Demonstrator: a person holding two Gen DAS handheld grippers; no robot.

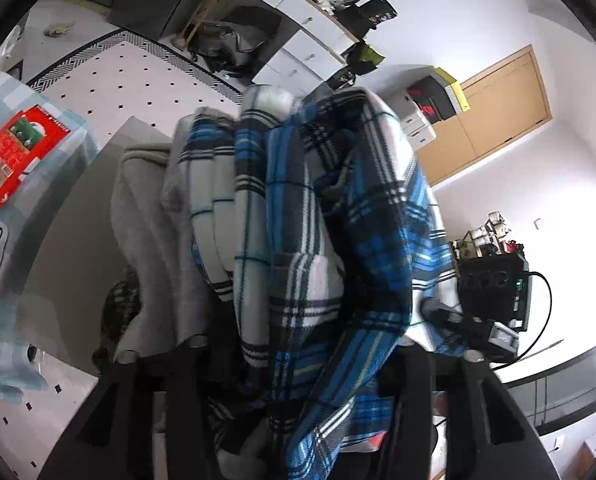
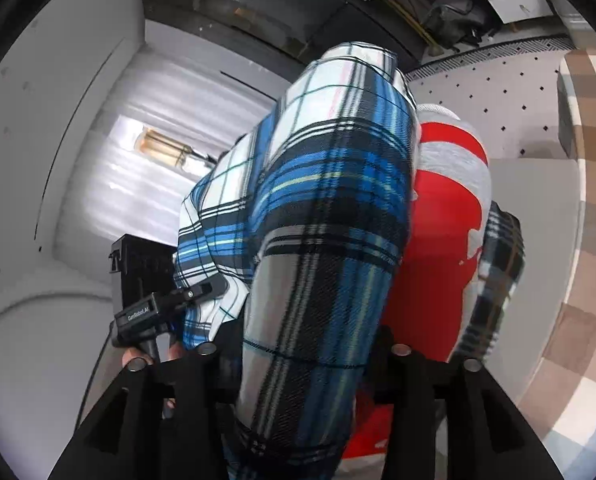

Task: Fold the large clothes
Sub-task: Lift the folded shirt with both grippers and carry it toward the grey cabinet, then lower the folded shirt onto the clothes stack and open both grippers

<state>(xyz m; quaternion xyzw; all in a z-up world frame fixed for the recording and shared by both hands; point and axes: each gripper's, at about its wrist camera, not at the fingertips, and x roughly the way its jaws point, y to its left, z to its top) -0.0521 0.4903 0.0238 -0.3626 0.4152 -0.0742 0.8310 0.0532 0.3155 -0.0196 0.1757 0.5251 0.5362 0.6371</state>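
Both wrist cameras look out along their own fingers at very close range, each view filled by the same plaid shirt (image 1: 318,216) (image 2: 322,208). The left camera tilts toward a wall and door (image 1: 494,112); the right toward the dotted rug (image 2: 494,88).

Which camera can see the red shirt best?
The right wrist view: the red and grey garment shows broadly beside the plaid shirt. The left wrist view shows only a small red scrap beneath plaid folds.
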